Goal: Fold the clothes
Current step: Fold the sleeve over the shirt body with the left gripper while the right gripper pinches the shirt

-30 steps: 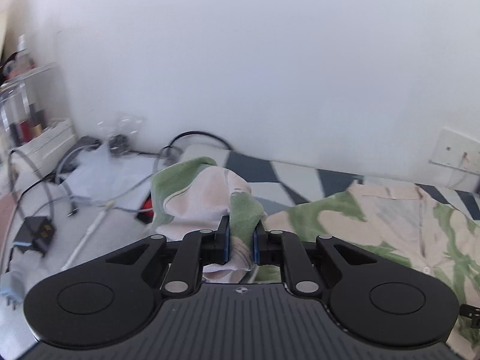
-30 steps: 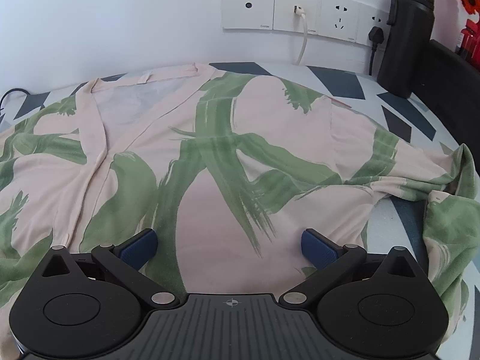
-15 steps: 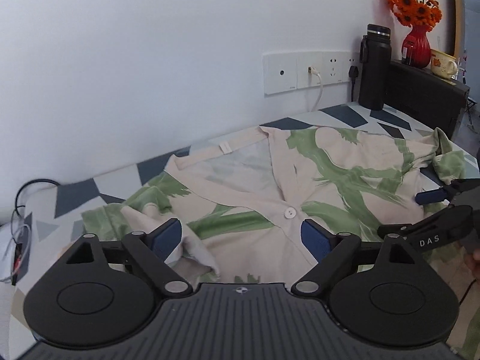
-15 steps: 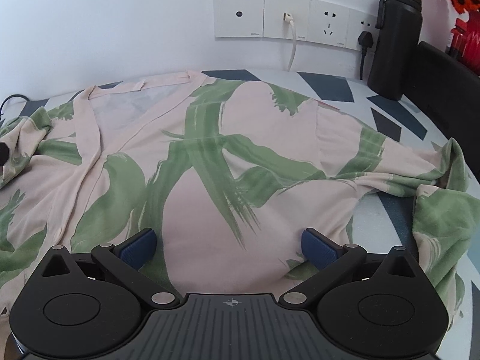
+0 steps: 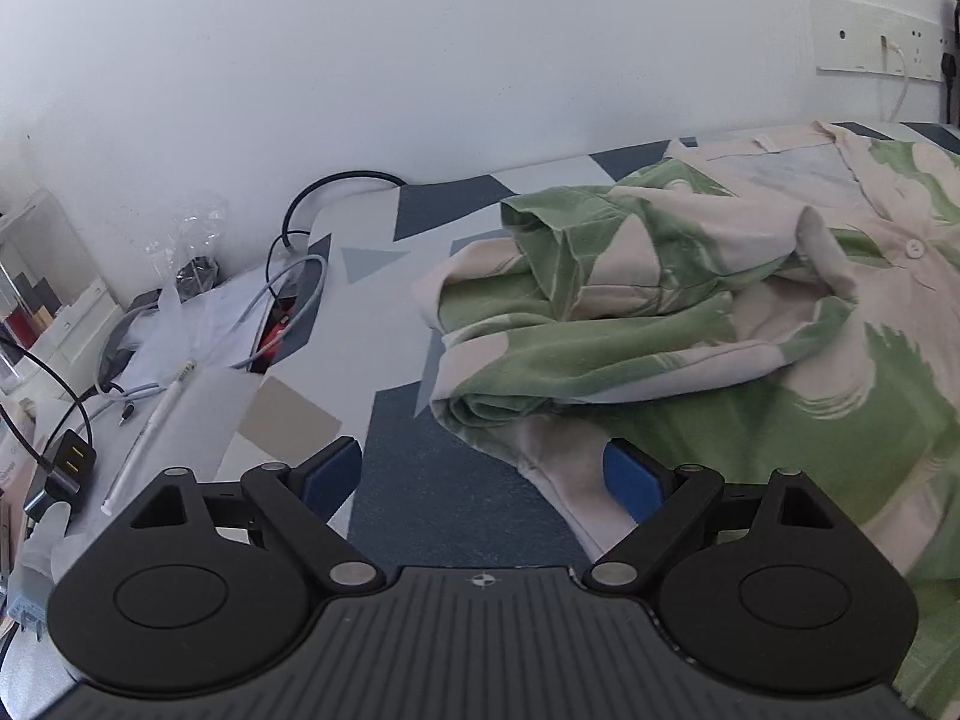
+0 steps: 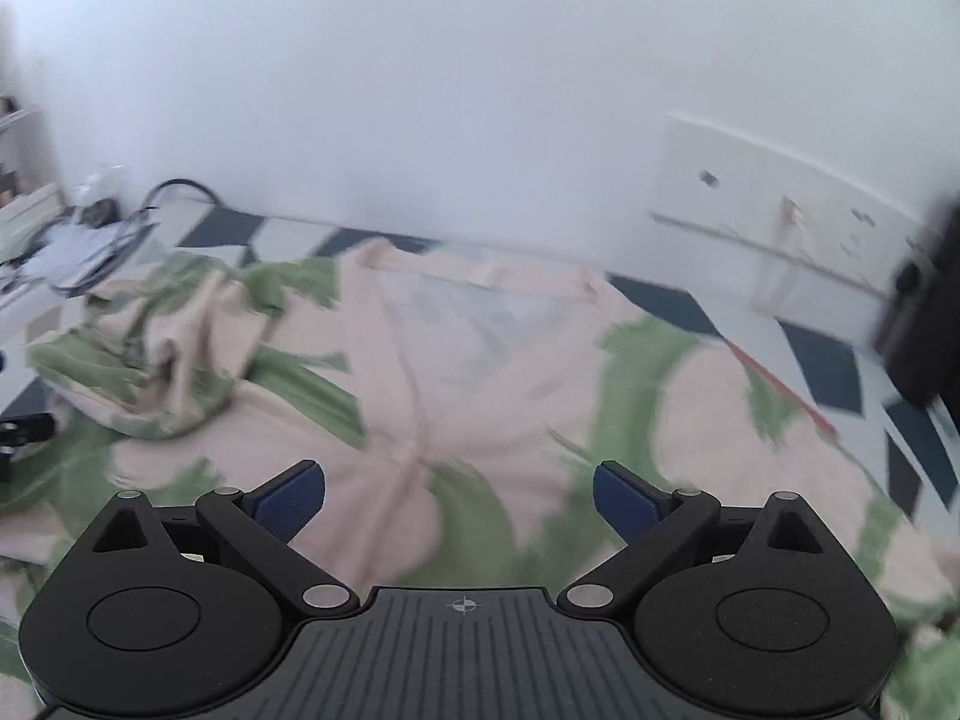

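A pink shirt with green brush-stroke print [image 5: 780, 396] lies spread face up on the patterned table cover [image 5: 384, 252]. Its left sleeve [image 5: 600, 312] lies bunched in a heap over the shirt's left side. My left gripper [image 5: 480, 468] hangs open just in front of that heap; the shirt's edge reaches in by the right pad, with no pad pressing on it. The right wrist view is blurred by motion. There, my right gripper [image 6: 459, 489] hovers over the shirt [image 6: 480, 360] near its button placket, jaws wide and closing, with nothing gripped. The sleeve heap [image 6: 150, 360] is at the left.
Cables [image 5: 288, 294], a charger plug [image 5: 66, 462], a white pen [image 5: 144, 444] and a plastic bag [image 5: 186, 234] clutter the table's left end. A wall socket strip [image 5: 870, 42] sits at the back right. A black bottle [image 6: 924, 312] stands at the far right.
My left gripper let go of the sleeve and opened; the sleeve now lies heaped on the shirt. The left view sank towards the table. The right view swung left and its jaws narrowed slightly.
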`<state>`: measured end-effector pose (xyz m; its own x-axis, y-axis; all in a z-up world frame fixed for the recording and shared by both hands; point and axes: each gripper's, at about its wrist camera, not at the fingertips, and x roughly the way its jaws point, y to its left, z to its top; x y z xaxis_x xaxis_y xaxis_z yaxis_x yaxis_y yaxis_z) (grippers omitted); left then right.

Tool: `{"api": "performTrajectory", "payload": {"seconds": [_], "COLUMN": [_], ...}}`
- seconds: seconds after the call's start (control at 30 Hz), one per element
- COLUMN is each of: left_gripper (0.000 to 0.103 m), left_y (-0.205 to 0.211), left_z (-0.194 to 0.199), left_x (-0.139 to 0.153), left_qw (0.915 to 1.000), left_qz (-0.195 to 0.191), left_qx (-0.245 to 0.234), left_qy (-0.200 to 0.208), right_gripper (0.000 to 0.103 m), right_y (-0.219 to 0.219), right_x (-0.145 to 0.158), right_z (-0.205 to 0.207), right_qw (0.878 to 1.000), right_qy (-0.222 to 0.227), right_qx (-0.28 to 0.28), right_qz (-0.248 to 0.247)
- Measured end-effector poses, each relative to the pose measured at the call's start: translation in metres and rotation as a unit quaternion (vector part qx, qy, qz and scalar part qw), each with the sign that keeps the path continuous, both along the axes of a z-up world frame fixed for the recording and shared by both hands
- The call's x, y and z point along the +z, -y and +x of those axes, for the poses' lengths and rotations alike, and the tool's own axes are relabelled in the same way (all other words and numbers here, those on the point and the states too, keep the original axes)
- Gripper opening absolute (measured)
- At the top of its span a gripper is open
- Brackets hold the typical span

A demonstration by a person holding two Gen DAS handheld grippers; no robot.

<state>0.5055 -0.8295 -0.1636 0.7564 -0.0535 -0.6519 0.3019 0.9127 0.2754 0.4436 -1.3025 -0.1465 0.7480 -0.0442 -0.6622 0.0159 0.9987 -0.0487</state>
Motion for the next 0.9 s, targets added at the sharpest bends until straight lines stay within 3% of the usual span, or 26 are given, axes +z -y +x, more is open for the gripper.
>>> {"api": "performTrajectory", "payload": {"seconds": [0.1,0.3,0.33,0.43,0.53,0.63,0.7,0.77,0.9], "left_gripper": [0.089,0.095,0.095,0.099,0.099,0.098,0.098,0.098,0.098], "left_y": [-0.009,-0.019,-0.021,-0.024,-0.025,-0.021,-0.016,-0.014,-0.014], "left_z": [0.011,0.022,0.023,0.023,0.023,0.021,0.018,0.016,0.017], "left_x": [-0.003,-0.009,-0.009,-0.01,-0.009,-0.007,-0.008,-0.009,-0.009], "left_qw": [0.9994,0.9979,0.9975,0.9975,0.9979,0.9988,0.9995,0.9996,0.9996], "left_qz": [-0.032,-0.058,-0.06,-0.053,-0.049,-0.037,-0.024,-0.016,-0.015], "left_qx": [0.013,0.03,0.036,0.048,0.043,0.031,0.021,0.017,0.017], "left_qy": [-0.001,-0.008,-0.01,-0.004,-0.003,-0.001,0.009,0.017,0.018], "right_gripper": [0.094,0.072,0.062,0.007,0.006,0.006,0.009,0.026,0.026], "right_y": [-0.043,-0.087,-0.089,-0.083,-0.046,0.009,0.048,0.083,0.126], "right_x": [0.003,-0.016,-0.019,-0.02,-0.002,0.016,0.013,0.003,-0.018], "right_z": [0.028,0.075,0.079,0.085,0.069,0.034,0.007,-0.017,-0.063], "right_qw": [0.996,0.987,0.987,0.991,0.998,0.993,0.986,0.976,0.95], "right_qy": [0.013,-0.006,-0.009,-0.003,0.046,0.083,0.066,0.028,-0.027], "right_qx": [0.08,0.145,0.145,0.12,0.037,-0.065,-0.121,-0.175,-0.287], "right_qz": [-0.035,-0.066,-0.068,-0.06,-0.002,0.047,0.094,0.13,0.117]}}
